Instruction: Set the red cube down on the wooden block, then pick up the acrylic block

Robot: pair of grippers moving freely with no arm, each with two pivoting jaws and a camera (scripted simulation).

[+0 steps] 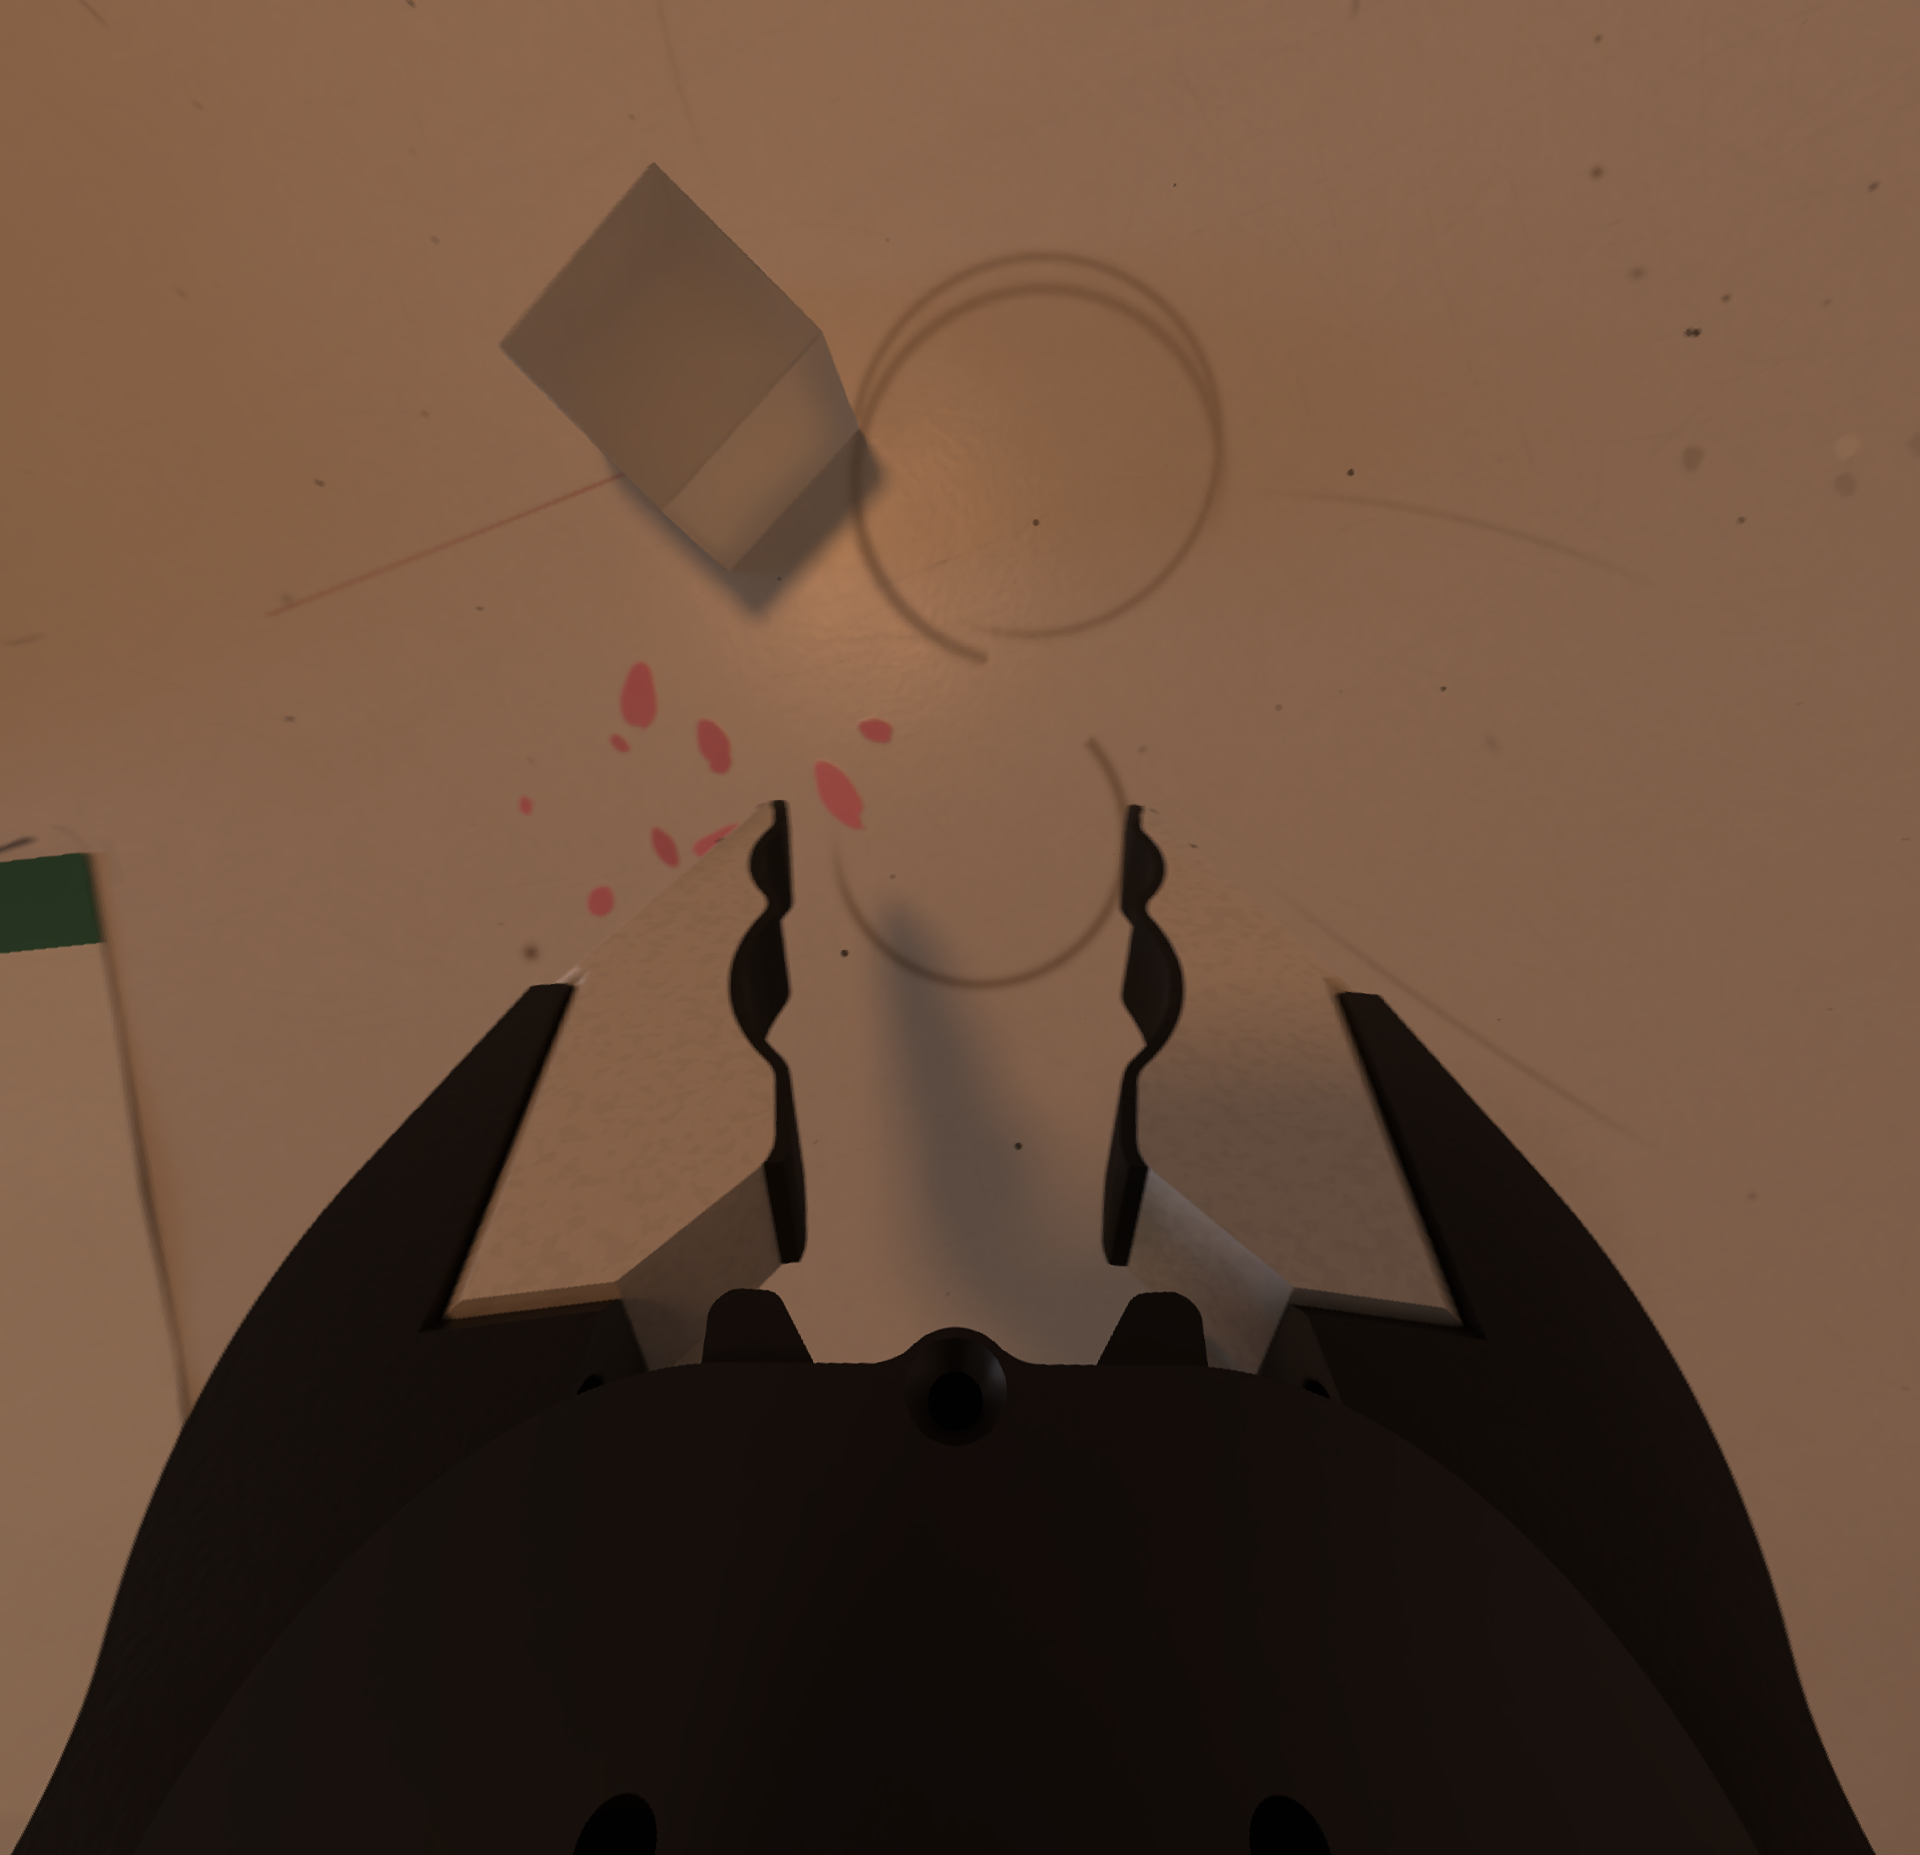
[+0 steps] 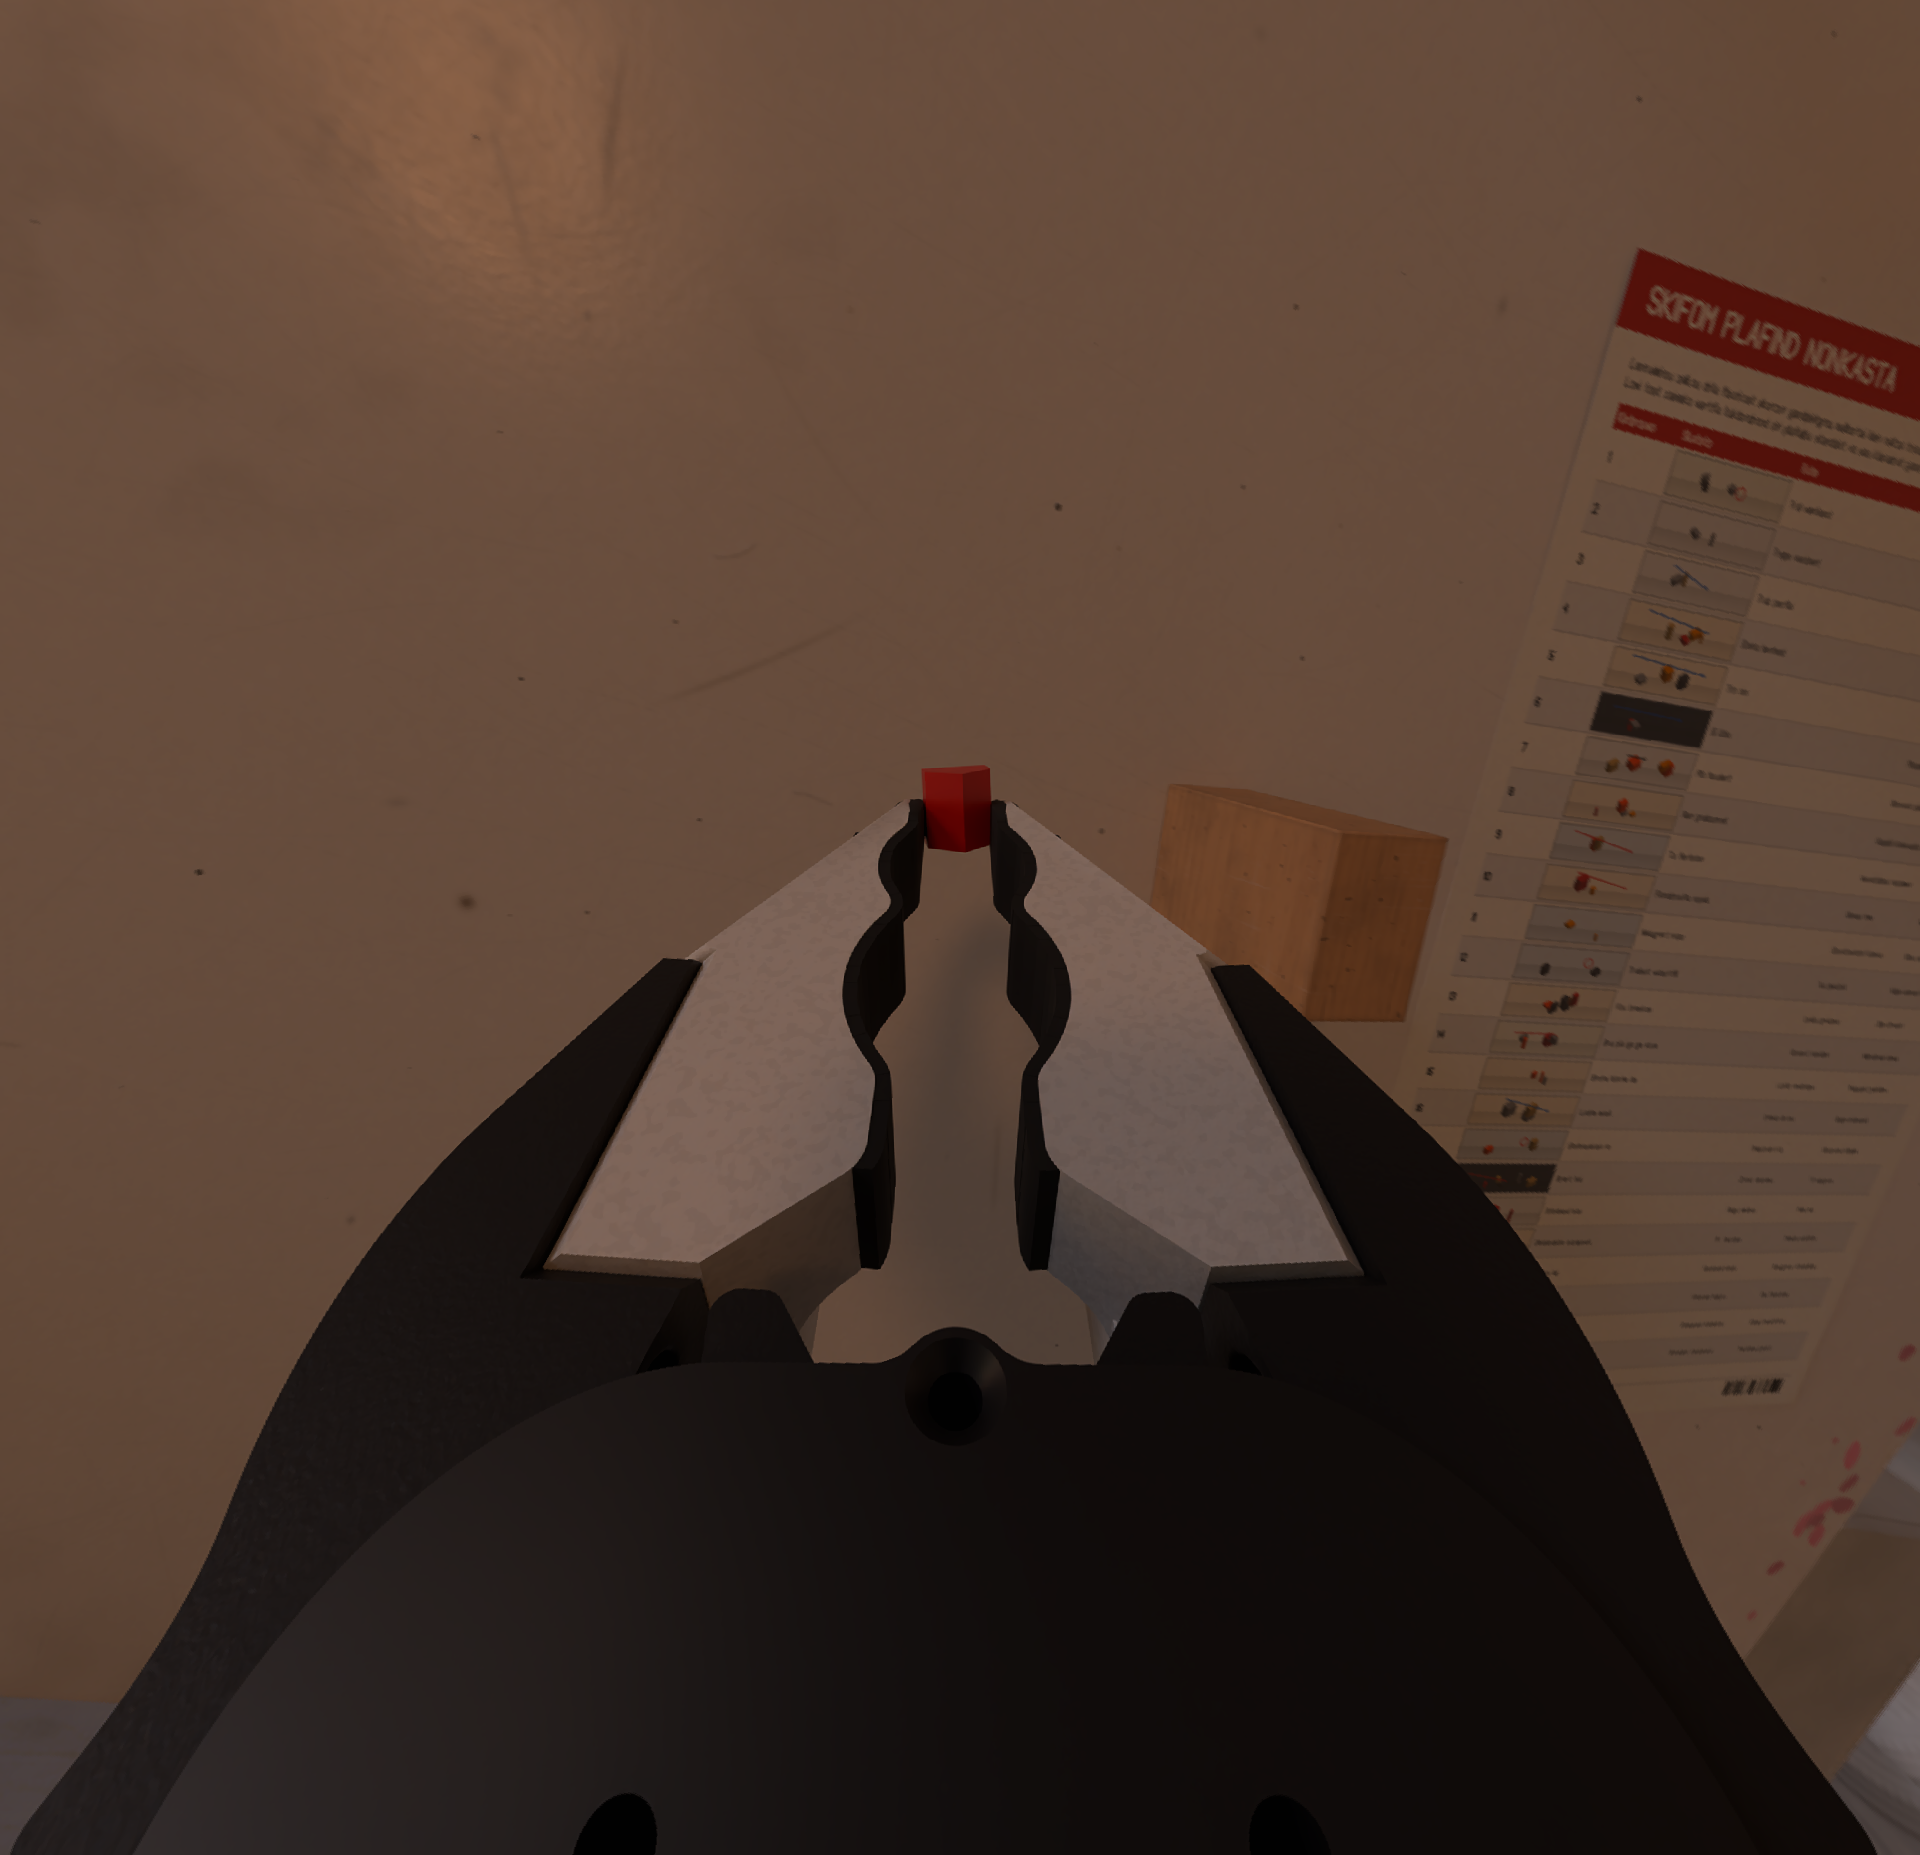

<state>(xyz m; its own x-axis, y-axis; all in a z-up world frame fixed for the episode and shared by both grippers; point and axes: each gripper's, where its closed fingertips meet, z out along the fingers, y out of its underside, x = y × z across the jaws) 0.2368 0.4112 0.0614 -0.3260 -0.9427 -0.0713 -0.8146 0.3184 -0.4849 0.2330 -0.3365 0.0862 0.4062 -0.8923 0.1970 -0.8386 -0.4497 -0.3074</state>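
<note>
- Tabletop [image 1: 1455, 247], tan and ring-stained, left wrist view: left gripper [image 1: 956, 818] released, empty; acrylic block [image 1: 675, 361] rests ahead-left, likely rigid and slick, best taken across 2 flat opposite faces.
- Right wrist view: right gripper [image 2: 957, 816] clenched on red cube [image 2: 954, 808], seemingly light; wooden block [image 2: 1294, 901] near, right.

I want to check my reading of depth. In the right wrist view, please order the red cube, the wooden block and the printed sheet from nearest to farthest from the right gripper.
1. red cube: clamped at the tips of the right gripper jaws.
2. wooden block: just beyond the tips, to the right.
3. printed sheet: lying past the block, at the right edge.
</note>
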